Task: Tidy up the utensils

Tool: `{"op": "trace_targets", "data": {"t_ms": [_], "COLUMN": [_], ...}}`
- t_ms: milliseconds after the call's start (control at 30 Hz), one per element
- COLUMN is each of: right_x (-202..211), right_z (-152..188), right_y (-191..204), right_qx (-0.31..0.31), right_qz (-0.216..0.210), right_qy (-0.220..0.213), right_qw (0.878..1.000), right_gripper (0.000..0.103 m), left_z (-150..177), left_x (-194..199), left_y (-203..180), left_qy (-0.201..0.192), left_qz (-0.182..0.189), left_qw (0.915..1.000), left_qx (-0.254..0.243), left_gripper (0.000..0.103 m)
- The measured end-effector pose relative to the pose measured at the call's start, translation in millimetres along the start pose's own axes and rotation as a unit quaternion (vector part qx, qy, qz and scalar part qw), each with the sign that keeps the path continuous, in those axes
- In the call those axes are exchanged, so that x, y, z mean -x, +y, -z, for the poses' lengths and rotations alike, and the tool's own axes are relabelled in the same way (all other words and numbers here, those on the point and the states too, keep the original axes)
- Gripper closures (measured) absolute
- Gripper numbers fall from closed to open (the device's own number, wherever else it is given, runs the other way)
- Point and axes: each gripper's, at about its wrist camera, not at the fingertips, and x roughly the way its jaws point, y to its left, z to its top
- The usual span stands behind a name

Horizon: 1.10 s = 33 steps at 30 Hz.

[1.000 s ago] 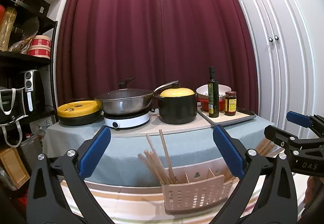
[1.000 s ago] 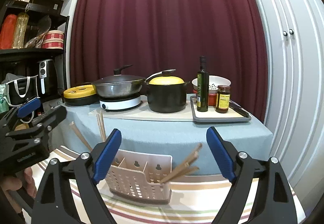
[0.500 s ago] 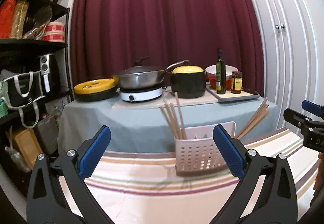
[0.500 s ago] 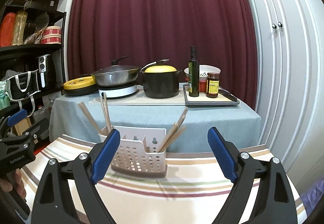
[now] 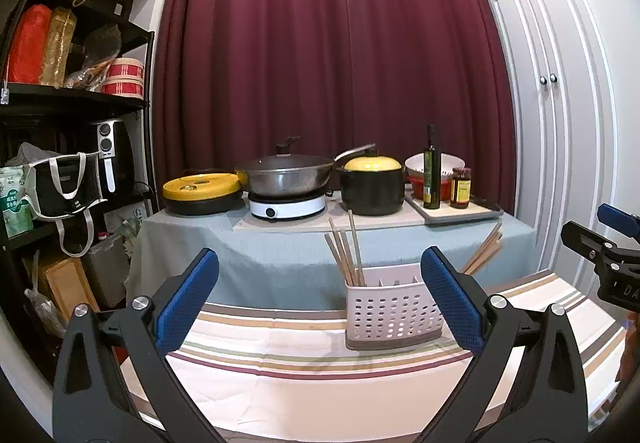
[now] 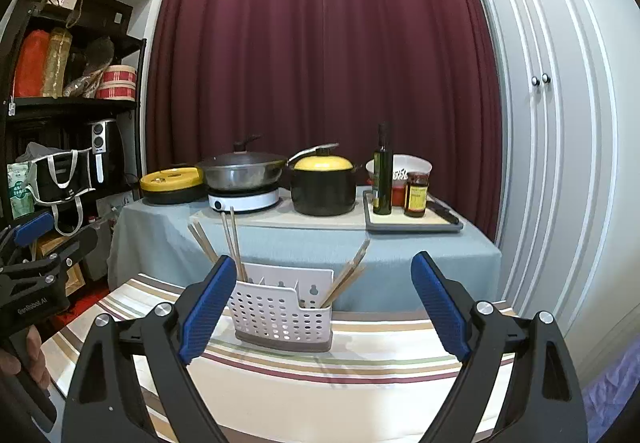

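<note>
– where are the chopsticks (image 6: 234, 243)?

– in the caddy (image 6: 280, 313) on the striped table (image 6: 320, 383). left gripper (image 5: 320, 299) and right gripper (image 6: 324, 303) gape wide, empty.

– risk?

– a nudge could tip it.

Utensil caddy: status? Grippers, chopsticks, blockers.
Left gripper open, empty. Right gripper open, empty. White caddy upright on striped table; chopsticks in left end and right end, middle slots look empty. Nothing in the way.
</note>
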Motion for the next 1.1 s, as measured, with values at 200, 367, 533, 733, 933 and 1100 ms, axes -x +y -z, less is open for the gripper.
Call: {"op": "trace_targets", "data": {"t_ms": [200,367,533,733,933,1100], "right_x": [10.9,14.5,16.8,16.8,18.2,18.0], "right_z": [-3.9,-4.0,-3.9,-3.6,-3.9,-3.8], "right_y": [1.6,2.5,2.2,2.4,3.9,4.1], "right_qx": [0.000,0.002,0.003,0.004,0.005,0.005], "right_qz": [-0.001,-0.002,-0.001,0.000,0.000,0.000], "right_qy": [-0.011,-0.012,-0.014,-0.013,-0.013,-0.013], "right_qw": [1.000,1.000,1.000,1.000,1.000,1.000], "right_gripper": [0.016,0.016,0.016,0.016,0.016,0.016], "left_z": [-5.1,-4.6,-3.8,-3.1,-1.1,-0.4], "left_x": [13.6,17.8,18.8,20.2,19.6,19.7], "left_y": [2.0,1.7,4.4,6.2,8.4,10.1], "left_qy": [-0.013,-0.014,-0.011,-0.012,-0.009,-0.009], "left_qz": [-0.002,-0.001,0.000,-0.004,-0.005,-0.006], "left_qw": [0.9999,0.9999,0.9999,0.9998,0.9998,0.9997], "left_qx": [0.005,0.005,0.011,0.014,0.017,0.020], "left_gripper": [0.004,0.004,0.004,0.004,0.004,0.004]}}
